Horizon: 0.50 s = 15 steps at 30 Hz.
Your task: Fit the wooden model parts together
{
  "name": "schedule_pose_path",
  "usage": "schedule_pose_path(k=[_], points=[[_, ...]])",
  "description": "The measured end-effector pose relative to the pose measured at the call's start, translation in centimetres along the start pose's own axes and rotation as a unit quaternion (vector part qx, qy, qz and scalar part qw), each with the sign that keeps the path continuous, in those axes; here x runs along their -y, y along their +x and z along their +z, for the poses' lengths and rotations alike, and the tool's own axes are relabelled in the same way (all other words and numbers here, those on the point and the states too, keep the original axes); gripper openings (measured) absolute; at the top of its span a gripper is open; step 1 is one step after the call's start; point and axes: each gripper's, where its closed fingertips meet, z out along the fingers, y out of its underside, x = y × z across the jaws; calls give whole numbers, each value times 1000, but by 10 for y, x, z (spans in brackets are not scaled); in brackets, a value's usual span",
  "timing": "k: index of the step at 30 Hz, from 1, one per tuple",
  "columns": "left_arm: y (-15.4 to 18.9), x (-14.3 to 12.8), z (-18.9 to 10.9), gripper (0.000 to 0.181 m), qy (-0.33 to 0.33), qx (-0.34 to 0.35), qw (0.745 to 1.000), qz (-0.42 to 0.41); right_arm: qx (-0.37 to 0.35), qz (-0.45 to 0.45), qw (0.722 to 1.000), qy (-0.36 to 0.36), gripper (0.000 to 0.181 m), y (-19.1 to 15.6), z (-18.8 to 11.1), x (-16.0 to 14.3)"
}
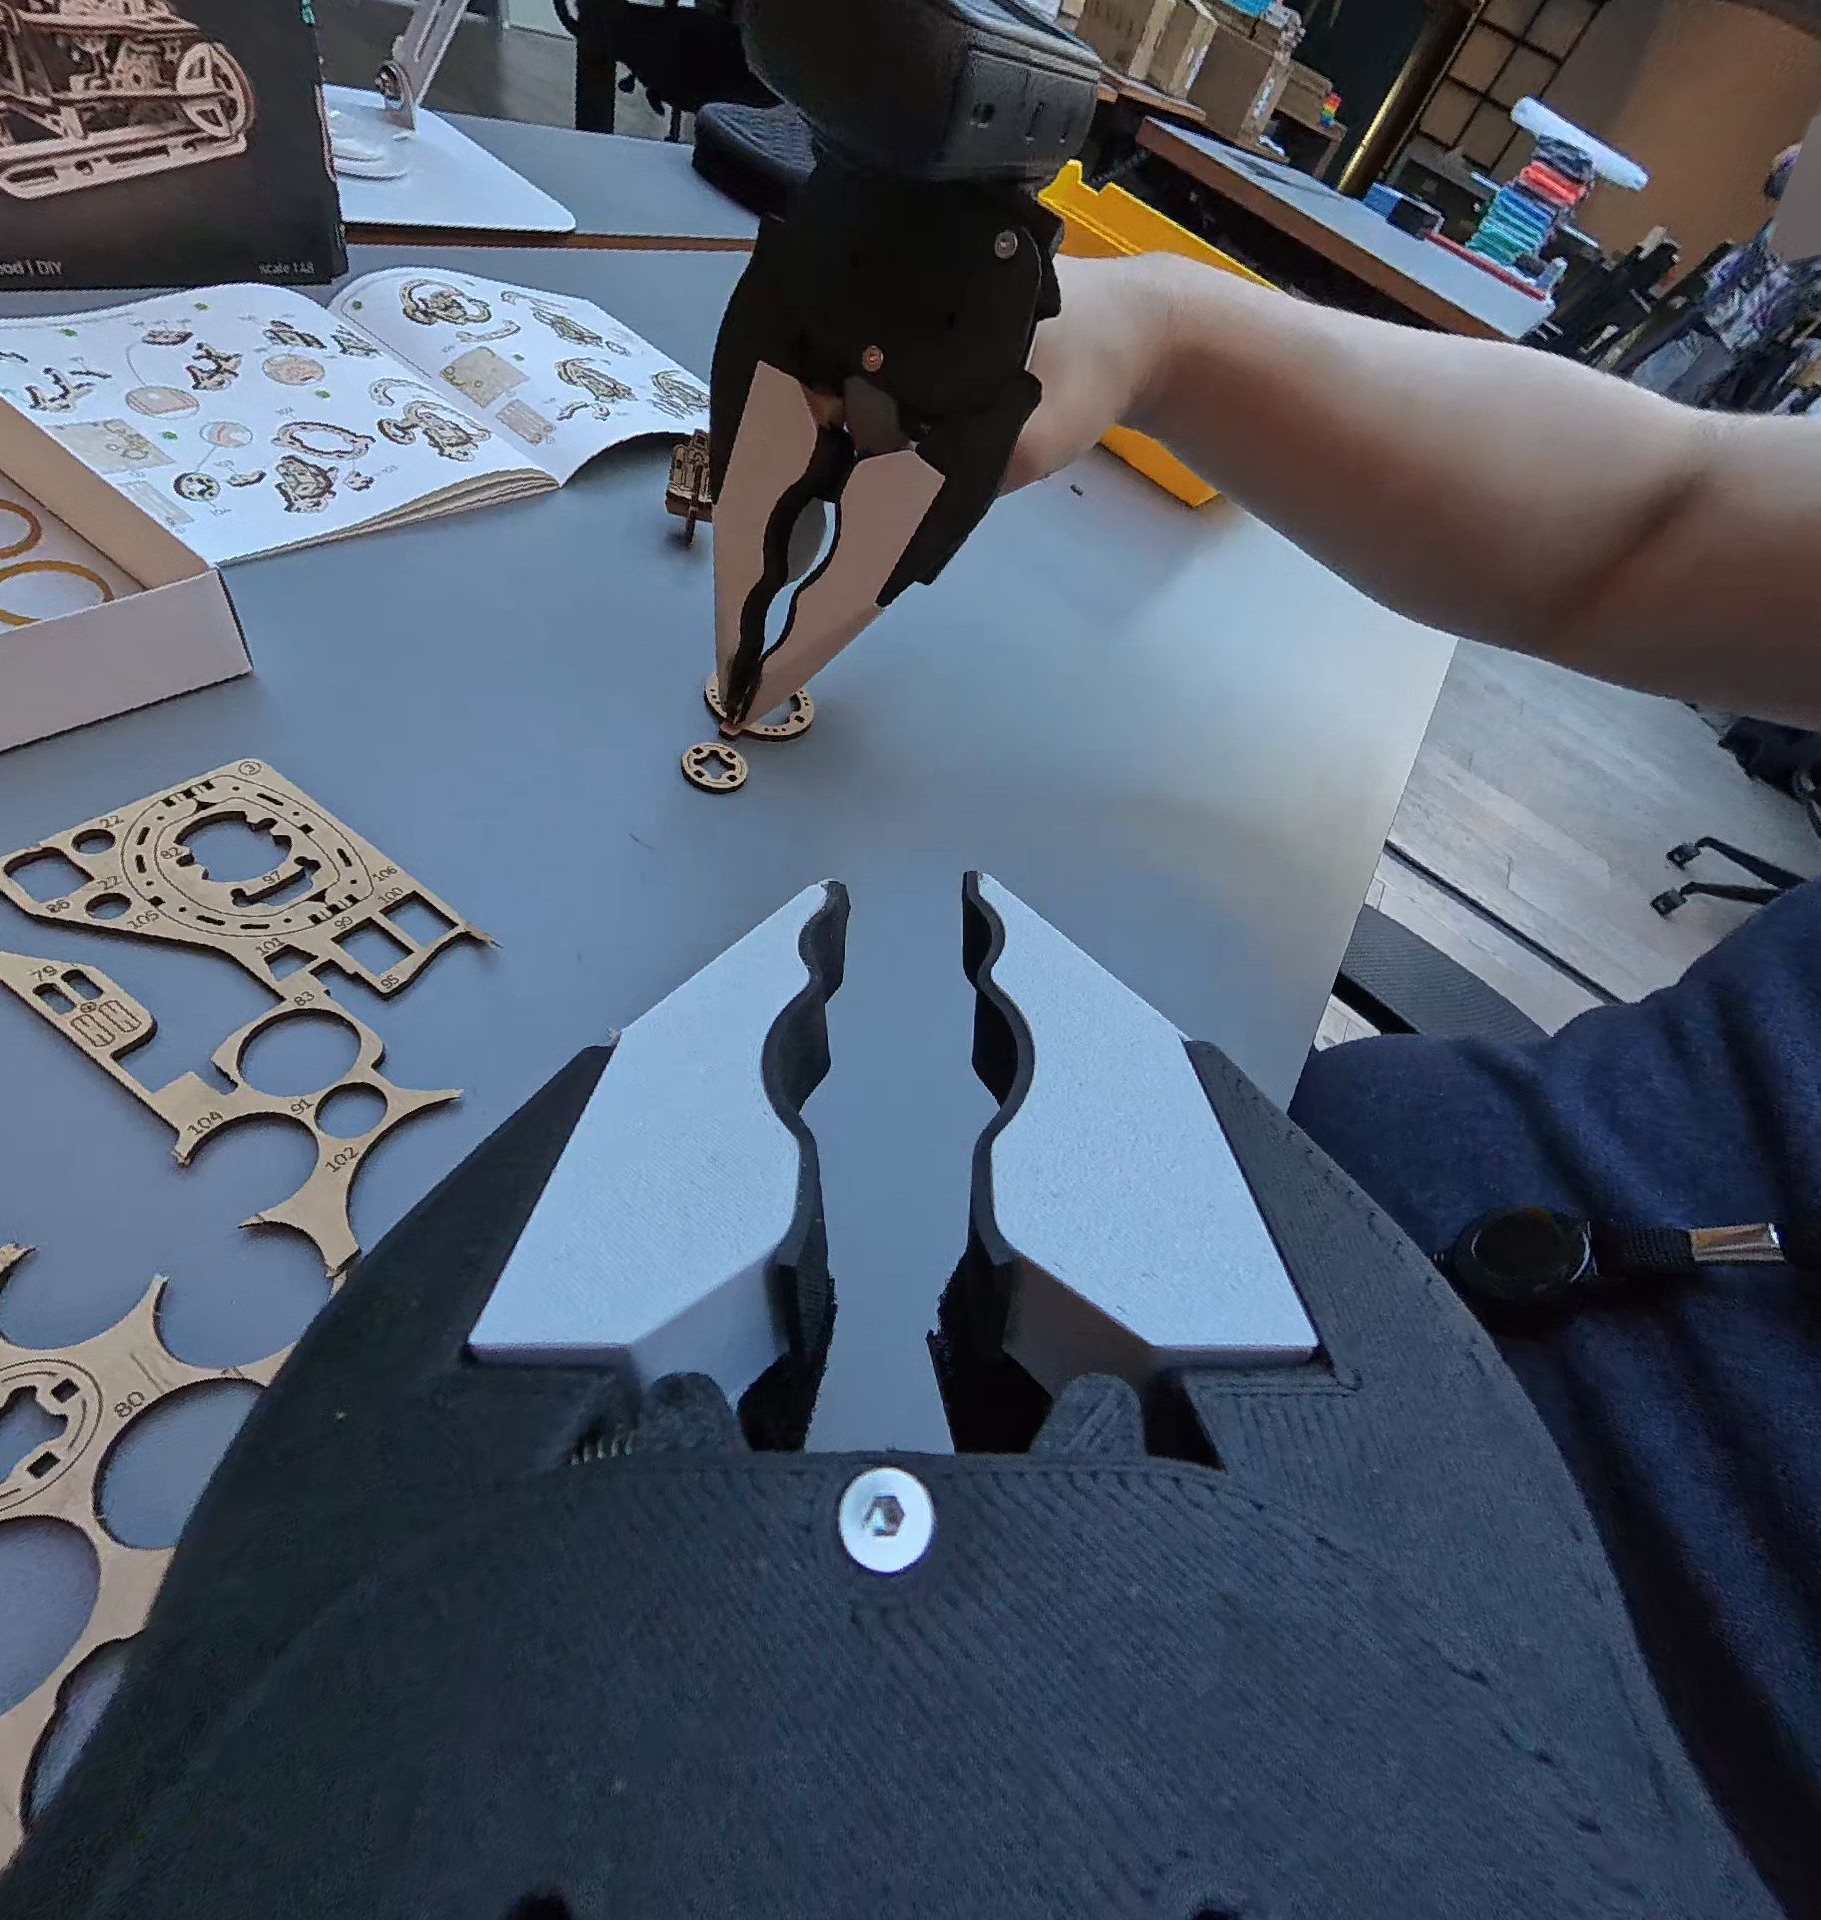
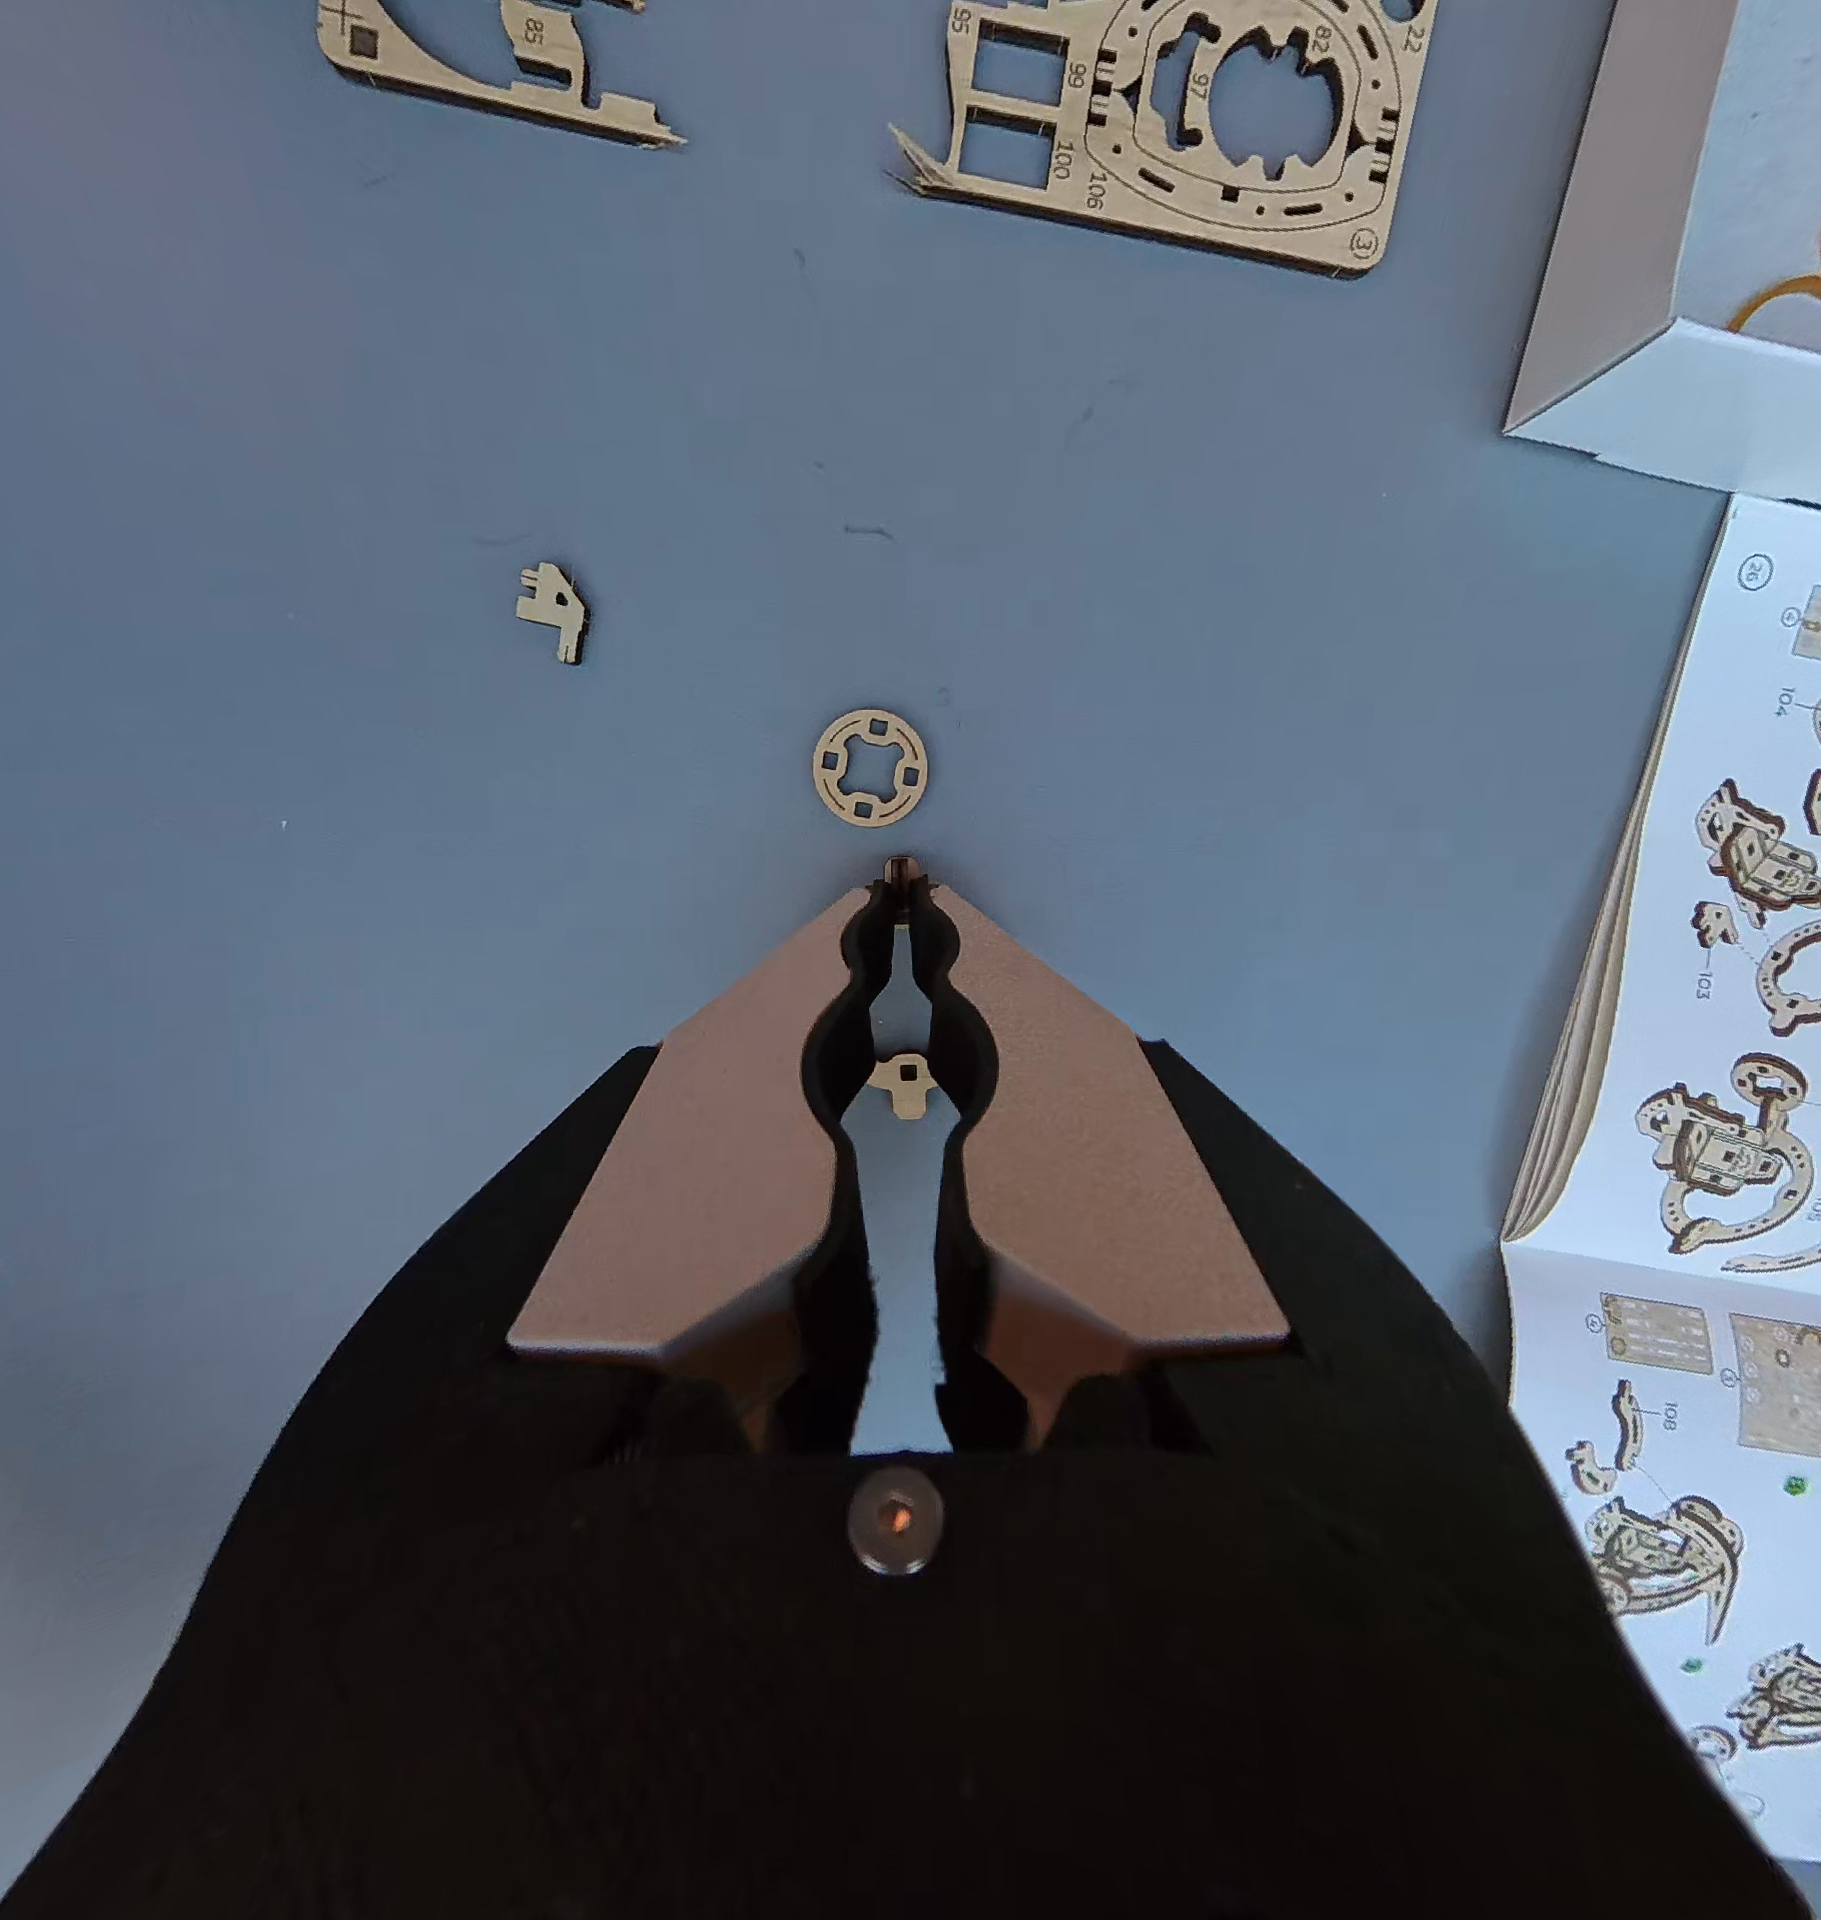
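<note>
Closest to my lens, the left tongs [image 1: 901,904] hang spread and empty above the grey surface [image 1: 1145,727], well back from the work. Farther out, my right tongs [image 2: 899,883] are pressed together on a small wooden peg [image 2: 899,869], pinched at the very tips and pointing down. In the left wrist view those tips stand on a large wooden ring [image 1: 760,712] lying flat on the surface, so I judge the step in hand is seating the peg into one of the ring's slots. Whether it has gone in I cannot tell; the tips hide the joint.

A small wooden disc [image 2: 870,767] with a cross-shaped hole lies just beside the ring, apart from it. A little notched piece [image 2: 556,611] lies farther off, and another small tabbed piece [image 2: 906,1081] shows through the gap between the right fingers. Punched-out plywood sheets [image 1: 210,935], the open instruction booklet [image 1: 386,395] and a white box [image 1: 85,644] lie around the work.

Next, I think, calls for straight downward pressure, with the left tongs brought in to pin the ring so it cannot slide.
</note>
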Motion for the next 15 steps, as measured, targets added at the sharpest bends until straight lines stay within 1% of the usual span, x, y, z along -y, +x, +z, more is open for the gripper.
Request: schedule_pose_path(k=[2, 3, 6, 9, 13, 15], points=[[1, 0, 0, 21, -2, 2, 1000, 4, -2, -8, 1000, -6, 1, 1, -1, 0], [1, 1, 0, 21, -1, 2, 1000, 5, -2, -13, 1000, -14, 10, 1, -3, 0], [2, 3, 1, 21, 0, 1, 1000, 4, -6, -21, 998, -56, 19, 4, -14, 2], [2, 4, 1, 21, -2, 2, 1000, 7, -13, -41, 994, -103, 18, 7, -16, 2], [3, 4, 3, 21, -4, 0, 1000, 8, 5, -51, 987, -152, 19, 1, -6, -2], [2, 2, 3, 21, -7, 0, 1000, 6, 5, -55, 985, -163, 13, 2, -2, -3]])
